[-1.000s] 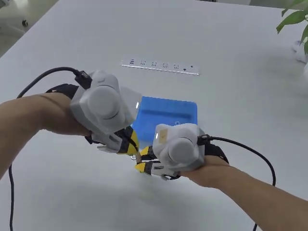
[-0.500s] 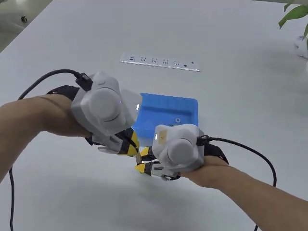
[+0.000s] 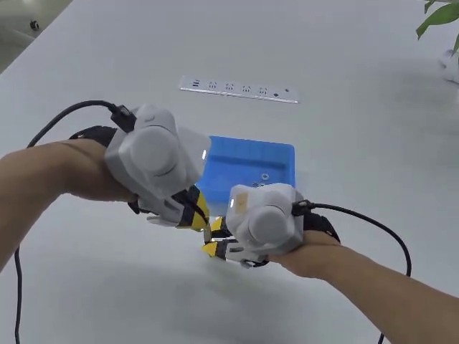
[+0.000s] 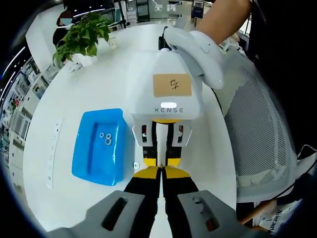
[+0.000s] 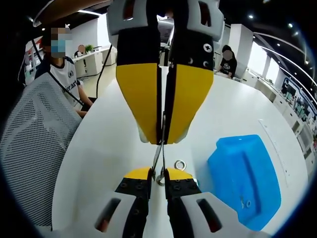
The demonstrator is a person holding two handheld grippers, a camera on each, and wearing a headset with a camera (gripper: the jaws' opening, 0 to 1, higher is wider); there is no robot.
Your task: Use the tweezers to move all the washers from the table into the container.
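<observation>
Washers of this kind are small flat metal rings: light, stiff and slick. Lying flush on the smooth white desk (image 3: 344, 107), they will likely skate away or flip out of an off-centre pinch. The surest hold is probably across the band, one tweezer tip through the hole and the other outside the rim.

One loose washer (image 5: 179, 164) lies on the desk just beside the tips of the tweezers (image 5: 159, 153), between them and the blue container (image 5: 257, 163). At least two more washers (image 4: 105, 139) lie on the container's floor.

The tweezers are thin, springy legs that need only a gentle squeeze. They run from the left gripper (image 5: 162, 139), whose yellow pads are clamped flat on them, down into the right gripper (image 5: 158, 174). Its jaws stand close on either side of the legs and appear to be pressing them together.

In the head view the two gripper bodies cover the tweezers and the loose washer. In the right gripper view a faint ring shape sits at the very tips. I cannot tell whether it is a washer caught between them or one lying underneath. The grippers also hide part of the desk, so the washers left on it cannot be counted.

Beyond the container lies a power strip (image 3: 237, 89), well apart from the work.
</observation>
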